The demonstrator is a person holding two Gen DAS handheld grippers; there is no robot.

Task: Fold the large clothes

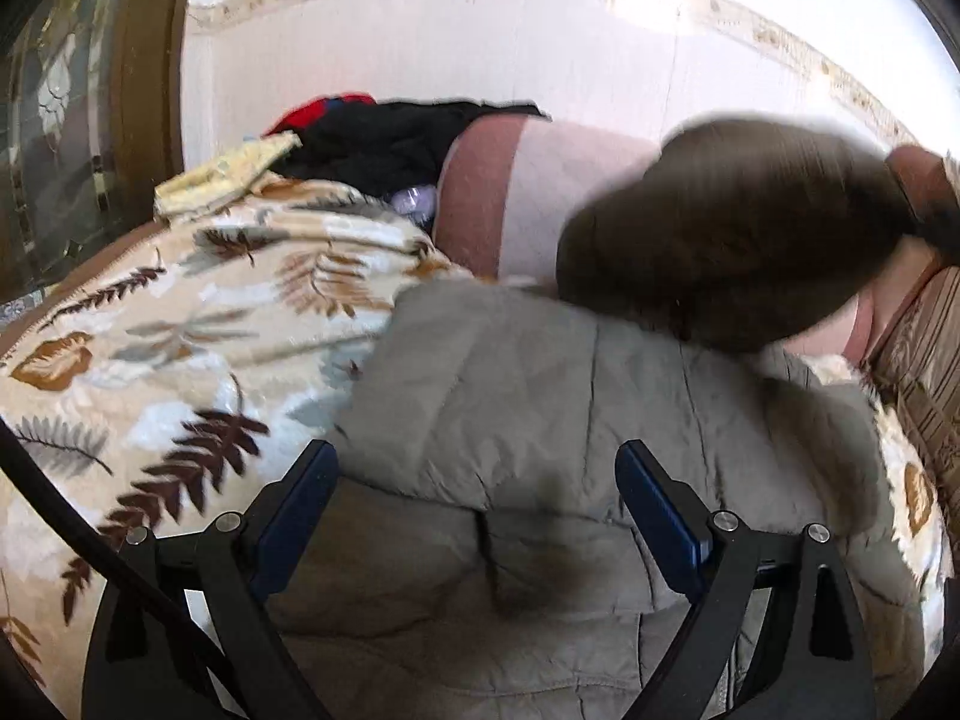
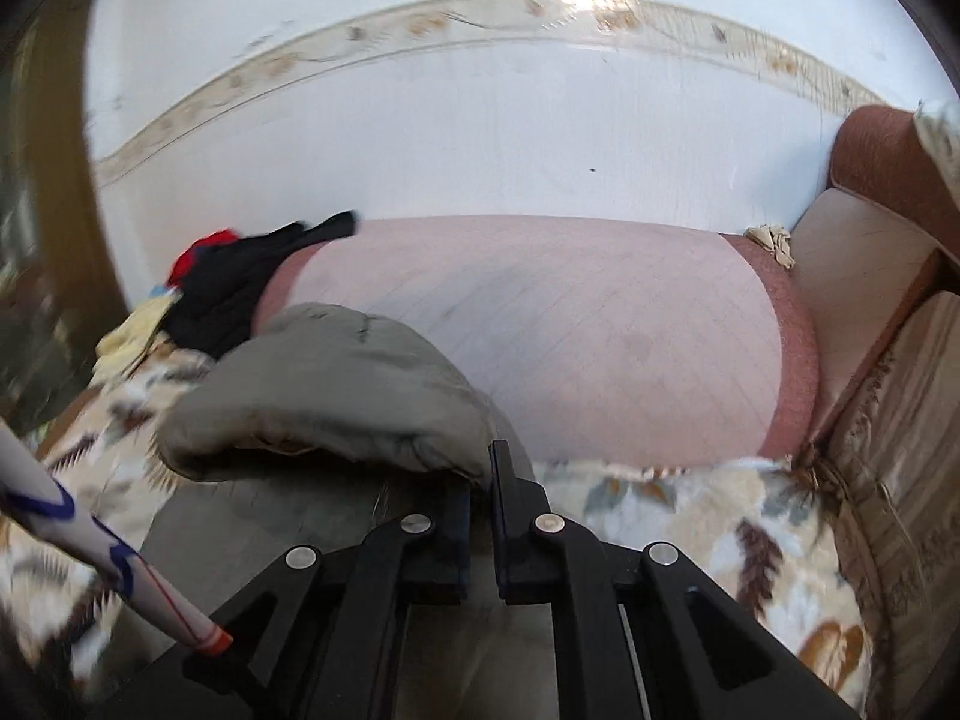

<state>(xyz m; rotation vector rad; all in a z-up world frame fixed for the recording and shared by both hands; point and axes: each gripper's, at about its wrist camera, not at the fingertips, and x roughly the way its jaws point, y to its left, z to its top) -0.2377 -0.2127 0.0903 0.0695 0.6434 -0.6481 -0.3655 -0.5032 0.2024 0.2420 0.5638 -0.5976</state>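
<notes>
Leaf-print blanket (image 1: 198,312) under blurred grey jacket (image 1: 540,396)

**Bright room, bent edges, some smear**

The room is full of daylight. The white wall (image 2: 480,138) glows, and one spot on its patterned strip (image 2: 576,3) shines so hard it washes out. The light is soft, so the shadows are faint. A dim patch sits in the folds of the grey jacket (image 1: 540,396), between the fingers of the left gripper (image 1: 477,468).

Both views curve like a fishbowl. Straight lines bow, and the corners go black.

In the left view a dark shape (image 1: 726,240) is streaked with blur. In the right view the leaf blanket (image 2: 720,516) and the left edge look smeared. The black metal close to the lens stays sharp.
</notes>
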